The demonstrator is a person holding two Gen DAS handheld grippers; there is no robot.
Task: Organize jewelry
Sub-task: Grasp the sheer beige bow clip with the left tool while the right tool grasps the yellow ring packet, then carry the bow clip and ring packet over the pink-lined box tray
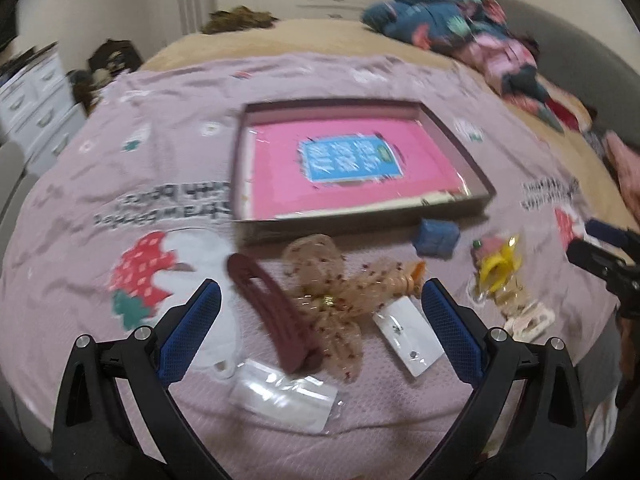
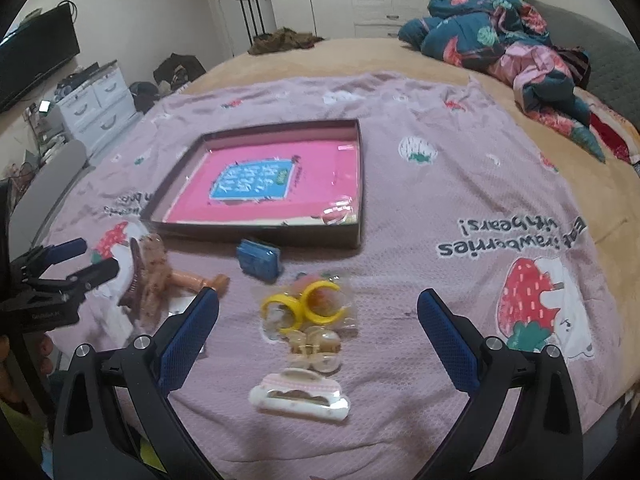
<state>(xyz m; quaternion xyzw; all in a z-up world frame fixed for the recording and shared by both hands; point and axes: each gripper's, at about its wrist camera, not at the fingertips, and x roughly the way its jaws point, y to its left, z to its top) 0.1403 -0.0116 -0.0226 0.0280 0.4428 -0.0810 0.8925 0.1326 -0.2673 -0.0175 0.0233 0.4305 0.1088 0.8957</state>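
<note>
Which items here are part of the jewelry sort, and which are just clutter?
Job: open box, maroon hair clip, sheer bow, blue case, yellow rings, white-pink clip, earring card.

Clutter: floral quilt, white drawers.

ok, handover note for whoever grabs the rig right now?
Left gripper: jaws open, empty, over the dark red hair clip and dotted bow.
Right gripper: jaws open, empty, over the yellow rings packet and white-pink clip.
Tray beyond, with a pink sheet and one small clear item in its near corner.
Blue box, earring card and clear bag lie on the blanket.
Left: nearly every piece waits to go in.
</note>
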